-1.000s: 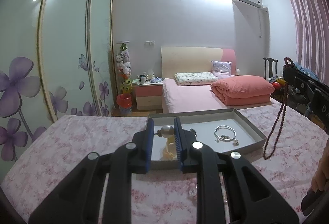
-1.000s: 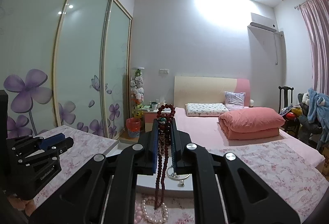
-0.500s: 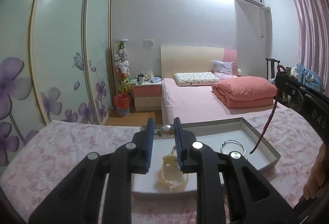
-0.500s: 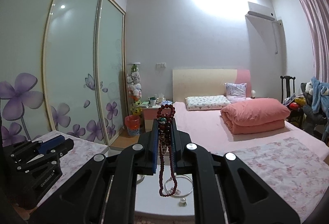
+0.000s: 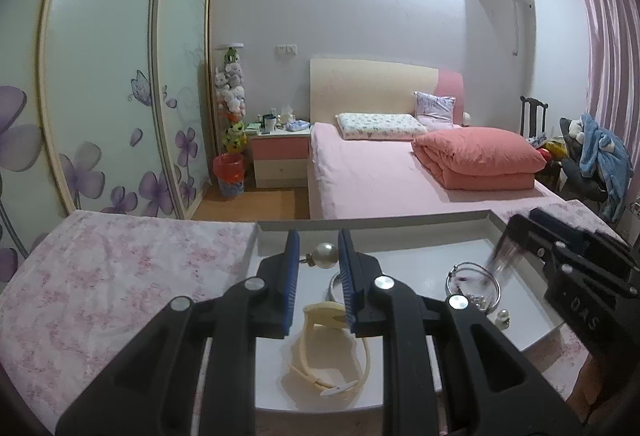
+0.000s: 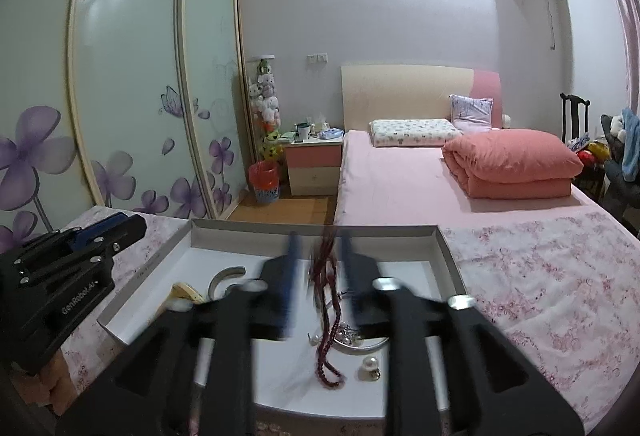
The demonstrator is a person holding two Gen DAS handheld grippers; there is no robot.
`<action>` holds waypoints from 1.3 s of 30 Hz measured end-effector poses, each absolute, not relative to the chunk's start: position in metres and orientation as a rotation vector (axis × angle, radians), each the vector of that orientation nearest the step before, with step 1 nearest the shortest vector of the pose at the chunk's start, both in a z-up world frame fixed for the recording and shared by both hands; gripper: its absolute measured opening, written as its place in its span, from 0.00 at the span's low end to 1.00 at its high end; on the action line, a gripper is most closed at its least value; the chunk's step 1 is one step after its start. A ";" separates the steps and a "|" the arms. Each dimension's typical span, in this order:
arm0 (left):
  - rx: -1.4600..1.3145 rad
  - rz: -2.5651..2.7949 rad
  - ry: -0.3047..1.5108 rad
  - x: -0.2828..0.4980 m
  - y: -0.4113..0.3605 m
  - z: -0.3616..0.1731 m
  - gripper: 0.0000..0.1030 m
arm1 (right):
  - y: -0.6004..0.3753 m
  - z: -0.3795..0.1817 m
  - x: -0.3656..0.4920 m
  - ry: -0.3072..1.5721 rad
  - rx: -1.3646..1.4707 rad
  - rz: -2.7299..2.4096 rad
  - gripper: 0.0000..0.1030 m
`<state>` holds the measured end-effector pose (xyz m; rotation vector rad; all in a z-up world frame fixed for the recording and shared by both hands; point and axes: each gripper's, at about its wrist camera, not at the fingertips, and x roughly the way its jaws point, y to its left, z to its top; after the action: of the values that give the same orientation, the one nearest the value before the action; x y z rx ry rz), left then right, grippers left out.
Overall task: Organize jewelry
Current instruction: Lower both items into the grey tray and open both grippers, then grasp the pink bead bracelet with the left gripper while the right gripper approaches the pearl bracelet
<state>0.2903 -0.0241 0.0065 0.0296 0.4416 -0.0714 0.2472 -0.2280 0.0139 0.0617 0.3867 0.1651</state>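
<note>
The left gripper (image 5: 319,256) holds a pearl earring (image 5: 325,255) above the tray (image 5: 400,226); the right gripper (image 6: 318,268) is opening, the red bead string (image 6: 326,320) falling between its jaws.

"GenRobot.AI" – left gripper (image 6: 108,232), "DAS" – right gripper (image 5: 532,224)

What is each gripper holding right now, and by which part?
Left gripper pinches the pearl earring by its post. Right gripper is opening; the red bead string drops free into the tray.
</note>
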 end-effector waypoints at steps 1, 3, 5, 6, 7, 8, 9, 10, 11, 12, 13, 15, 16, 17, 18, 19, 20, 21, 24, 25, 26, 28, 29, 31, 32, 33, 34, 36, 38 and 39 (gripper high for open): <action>0.031 -0.075 0.444 0.291 -0.025 0.005 0.19 | -0.230 0.015 0.245 0.375 0.069 0.156 0.53; 0.035 -0.081 0.448 0.293 -0.028 0.003 0.19 | -0.231 0.017 0.242 0.368 0.074 0.150 0.53; 0.042 -0.088 0.453 0.295 -0.031 0.000 0.19 | -0.231 0.019 0.245 0.364 0.082 0.141 0.53; 0.044 -0.093 0.457 0.296 -0.033 -0.001 0.19 | -0.232 0.019 0.246 0.366 0.087 0.138 0.53; 0.046 -0.096 0.461 0.297 -0.034 -0.002 0.19 | -0.233 0.019 0.246 0.368 0.093 0.135 0.53; 0.049 -0.100 0.468 0.299 -0.036 -0.005 0.19 | -0.234 0.019 0.247 0.370 0.097 0.131 0.53; 0.049 -0.103 0.473 0.301 -0.036 -0.006 0.19 | -0.235 0.019 0.248 0.371 0.100 0.128 0.53; 0.048 -0.104 0.481 0.303 -0.037 -0.009 0.19 | -0.236 0.020 0.248 0.373 0.105 0.124 0.53; 0.047 -0.105 0.487 0.305 -0.038 -0.010 0.19 | -0.238 0.020 0.251 0.373 0.109 0.122 0.53; 0.044 -0.106 0.496 0.307 -0.038 -0.012 0.20 | -0.239 0.021 0.252 0.374 0.112 0.121 0.53; 0.044 -0.105 0.501 0.310 -0.039 -0.013 0.20 | -0.240 0.021 0.252 0.373 0.116 0.119 0.53; 0.041 -0.104 0.511 0.314 -0.039 -0.016 0.20 | -0.240 0.022 0.254 0.372 0.119 0.118 0.53; 0.040 -0.105 0.516 0.316 -0.039 -0.017 0.20 | -0.241 0.022 0.254 0.372 0.120 0.119 0.53; 0.037 -0.106 0.523 0.318 -0.039 -0.018 0.20 | -0.241 0.021 0.255 0.371 0.120 0.119 0.53; 0.033 -0.105 0.524 0.319 -0.039 -0.019 0.21 | -0.241 0.021 0.255 0.371 0.119 0.119 0.53; 0.029 -0.105 0.525 0.320 -0.038 -0.019 0.22 | -0.241 0.022 0.255 0.371 0.119 0.120 0.53; 0.027 -0.104 0.526 0.320 -0.037 -0.019 0.25 | -0.242 0.022 0.255 0.370 0.119 0.121 0.53; 0.023 -0.102 0.525 0.321 -0.036 -0.018 0.28 | -0.242 0.022 0.255 0.370 0.119 0.120 0.53; 0.008 -0.096 0.521 0.320 -0.031 -0.014 0.28 | -0.241 0.023 0.255 0.367 0.117 0.119 0.53; 0.003 -0.092 0.519 0.319 -0.028 -0.013 0.28 | -0.242 0.023 0.255 0.366 0.117 0.119 0.53; -0.002 -0.089 0.518 0.318 -0.026 -0.011 0.28 | -0.242 0.023 0.254 0.364 0.117 0.119 0.53; -0.005 -0.083 0.514 0.314 -0.022 -0.007 0.28 | -0.242 0.025 0.253 0.357 0.116 0.117 0.53; -0.006 -0.080 0.511 0.312 -0.019 -0.005 0.28 | -0.242 0.026 0.252 0.354 0.116 0.116 0.53; -0.005 -0.074 0.501 0.305 -0.013 0.001 0.28 | -0.243 0.030 0.249 0.344 0.117 0.114 0.53; -0.005 -0.071 0.496 0.300 -0.009 0.003 0.28 | -0.244 0.032 0.247 0.339 0.118 0.114 0.53; -0.004 -0.069 0.494 0.297 -0.006 0.006 0.28 | -0.244 0.034 0.244 0.333 0.119 0.115 0.53; -0.005 -0.069 0.493 0.292 -0.003 0.008 0.28 | -0.245 0.036 0.242 0.328 0.118 0.116 0.53; -0.010 -0.078 0.497 0.280 0.002 0.011 0.28 | -0.246 0.040 0.234 0.319 0.114 0.119 0.53; -0.012 -0.092 0.508 0.270 0.004 0.012 0.28 | -0.248 0.043 0.226 0.315 0.104 0.123 0.53; -0.012 -0.106 0.519 0.263 0.005 0.011 0.28 | -0.249 0.044 0.223 0.315 0.095 0.126 0.53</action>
<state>0.2633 0.0047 0.0113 -0.0116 0.5190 -0.1056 0.2228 -0.2492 0.0436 0.0949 0.3149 0.1256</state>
